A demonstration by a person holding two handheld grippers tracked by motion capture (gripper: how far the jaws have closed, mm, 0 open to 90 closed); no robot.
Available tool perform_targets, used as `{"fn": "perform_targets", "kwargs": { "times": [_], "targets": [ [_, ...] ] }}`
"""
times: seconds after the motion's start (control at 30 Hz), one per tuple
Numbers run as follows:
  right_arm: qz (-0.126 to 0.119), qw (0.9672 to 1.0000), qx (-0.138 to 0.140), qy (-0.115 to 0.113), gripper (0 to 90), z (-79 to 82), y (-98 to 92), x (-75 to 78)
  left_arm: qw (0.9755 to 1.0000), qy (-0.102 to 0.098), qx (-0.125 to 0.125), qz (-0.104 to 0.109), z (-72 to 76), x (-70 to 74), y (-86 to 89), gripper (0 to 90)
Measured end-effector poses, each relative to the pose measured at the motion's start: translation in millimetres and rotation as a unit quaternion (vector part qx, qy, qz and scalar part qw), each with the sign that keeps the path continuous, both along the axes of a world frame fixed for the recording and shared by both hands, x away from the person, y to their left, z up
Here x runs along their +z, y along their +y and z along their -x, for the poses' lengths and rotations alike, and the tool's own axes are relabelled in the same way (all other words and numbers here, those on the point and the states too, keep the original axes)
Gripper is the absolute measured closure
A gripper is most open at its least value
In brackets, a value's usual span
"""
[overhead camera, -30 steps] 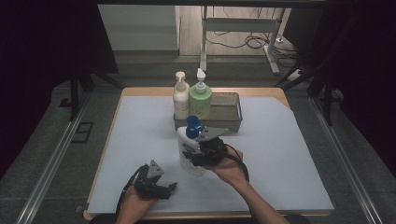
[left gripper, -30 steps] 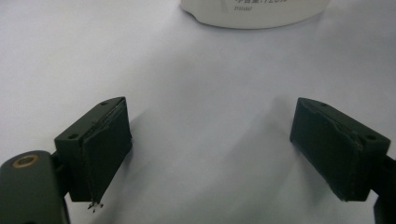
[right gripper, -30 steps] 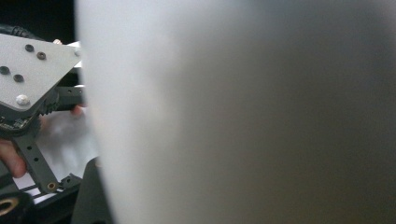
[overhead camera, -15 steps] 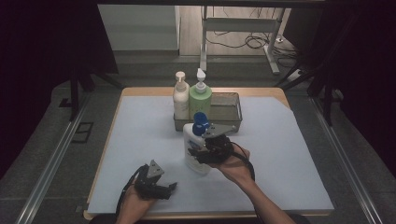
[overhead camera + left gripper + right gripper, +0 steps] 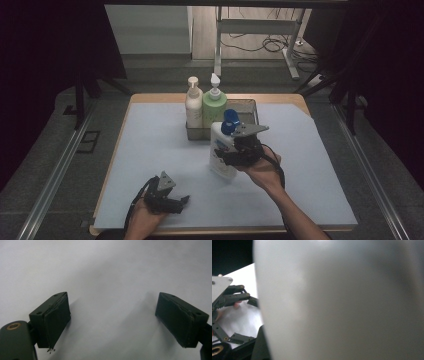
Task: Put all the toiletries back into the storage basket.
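Surface point(image 5: 150, 150), near edge: left gripper point(image 5: 181, 202) rests low on the white sheet, close to the front border. Its jaws stand wide apart with nothing between them; the left gripper view shows bare sheet past both pads. Open room lies to its left, ahead of it, and across the whole right half of the surface.

Middle: right gripper point(image 5: 223, 155) holds a white bottle point(image 5: 220, 150) with a blue cap point(image 5: 230, 121). The bottle is upright with a slight tilt, and its base appears to be just clear of the sheet. The jaws are clamped on the bottle's body about halfway up, approaching from the bottle's right. In the right gripper view, the bottle wall point(image 5: 342, 300) sits hard against the camera, with the left gripper point(image 5: 227, 300) visible beyond it.

Far: a grey tray point(image 5: 251, 106) stands just behind the bottle, near the rear edge. It carries a cream pump bottle point(image 5: 193, 106) and a green pump bottle point(image 5: 214, 105) side by side at its left end. The tray's right part is unoccupied.
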State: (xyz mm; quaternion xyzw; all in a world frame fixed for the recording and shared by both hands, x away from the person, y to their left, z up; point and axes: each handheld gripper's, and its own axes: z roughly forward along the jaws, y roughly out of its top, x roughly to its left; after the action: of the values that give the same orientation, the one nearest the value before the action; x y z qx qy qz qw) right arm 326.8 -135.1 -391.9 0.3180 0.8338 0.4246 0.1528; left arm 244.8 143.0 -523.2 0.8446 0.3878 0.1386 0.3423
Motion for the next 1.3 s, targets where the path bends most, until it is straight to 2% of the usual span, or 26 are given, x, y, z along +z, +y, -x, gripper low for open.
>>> {"fn": "perform_targets", "kwargs": {
  "times": [0.47, 0.87, 1.3],
  "targets": [
    [-0.008, 0.9987, -0.05, -0.009, 40.0, -15.3, -28.7, 22.3, 1.0, 0.0, 0.0, 0.0, 0.0, 0.0, 0.0, 12.2],
    [-0.007, 0.9956, -0.093, -0.014, 40.2, -30.9, -54.7, 30.4, 1.0, 0.001, 0.0, 0.0, -0.1, 0.1, 0.0, 12.3],
    [-0.007, 0.9924, -0.12, -0.026, 40.3, -50.3, -61.7, 40.7, 1.0, 0.0, 0.0, 0.0, -0.1, 0.0, 0.0, 12.2]
  ]
}}
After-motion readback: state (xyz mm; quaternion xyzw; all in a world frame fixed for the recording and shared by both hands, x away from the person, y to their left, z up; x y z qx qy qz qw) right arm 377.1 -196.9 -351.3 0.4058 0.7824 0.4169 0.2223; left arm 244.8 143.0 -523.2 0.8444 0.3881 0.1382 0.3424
